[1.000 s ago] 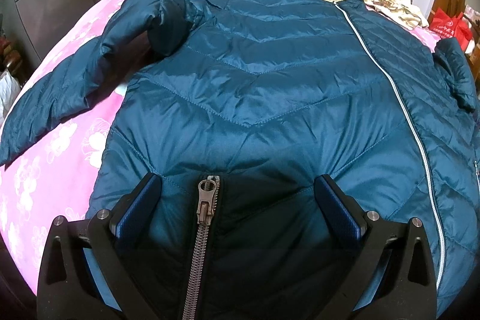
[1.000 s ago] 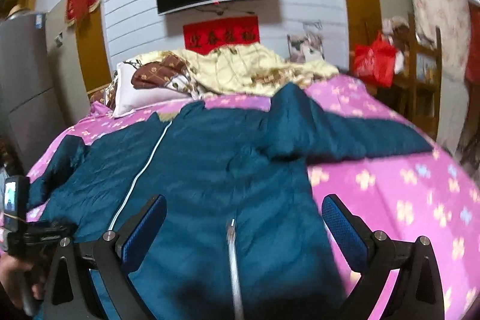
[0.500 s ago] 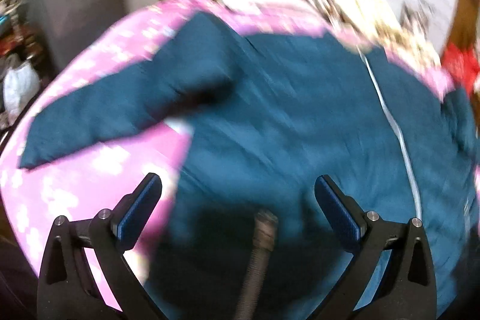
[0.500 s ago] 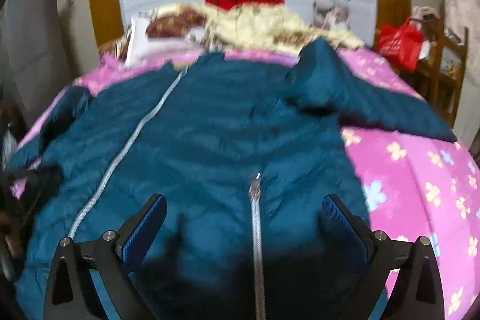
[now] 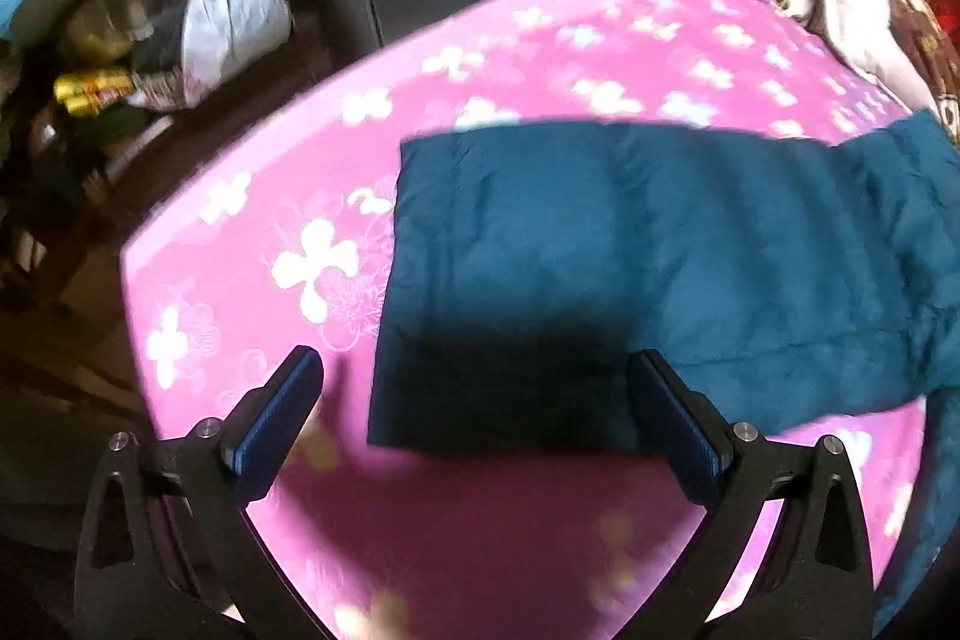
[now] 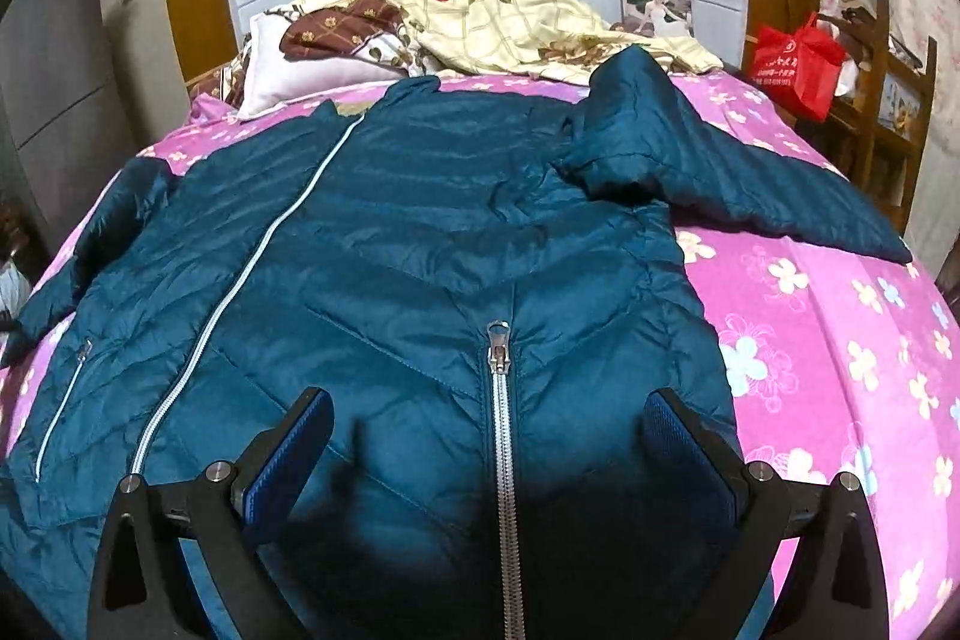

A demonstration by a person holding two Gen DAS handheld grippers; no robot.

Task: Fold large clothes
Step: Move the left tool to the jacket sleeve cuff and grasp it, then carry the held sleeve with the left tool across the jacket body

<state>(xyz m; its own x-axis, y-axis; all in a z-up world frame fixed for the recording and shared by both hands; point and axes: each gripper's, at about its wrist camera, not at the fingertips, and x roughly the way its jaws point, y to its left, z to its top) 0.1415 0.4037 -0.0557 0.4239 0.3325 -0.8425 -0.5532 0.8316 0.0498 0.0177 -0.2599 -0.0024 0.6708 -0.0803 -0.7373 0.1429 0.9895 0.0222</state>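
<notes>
On the bed the jacket lies flat, front up, both sleeves out to the sides. The left tool, spread and empty, hangs over the left sleeve's cuff; the right tool, also spread, hovers above the hem zip. This looks like the first fold, so the left tool likely needs to pinch the cuff and carry the sleeve across the body.

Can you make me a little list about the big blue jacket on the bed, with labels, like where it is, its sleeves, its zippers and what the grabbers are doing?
garment: teal puffer jacket, spread flat
surface: pink flowered bedsheet
right sleeve: stretched out toward the bed's right side
left sleeve: lying flat on the sheet, cuff end facing the left gripper
zippers: silver zipper near the hem; white zipper line up the front
left gripper: open, at the cuff, holding nothing
right gripper: open, over the hem, holding nothing
</notes>
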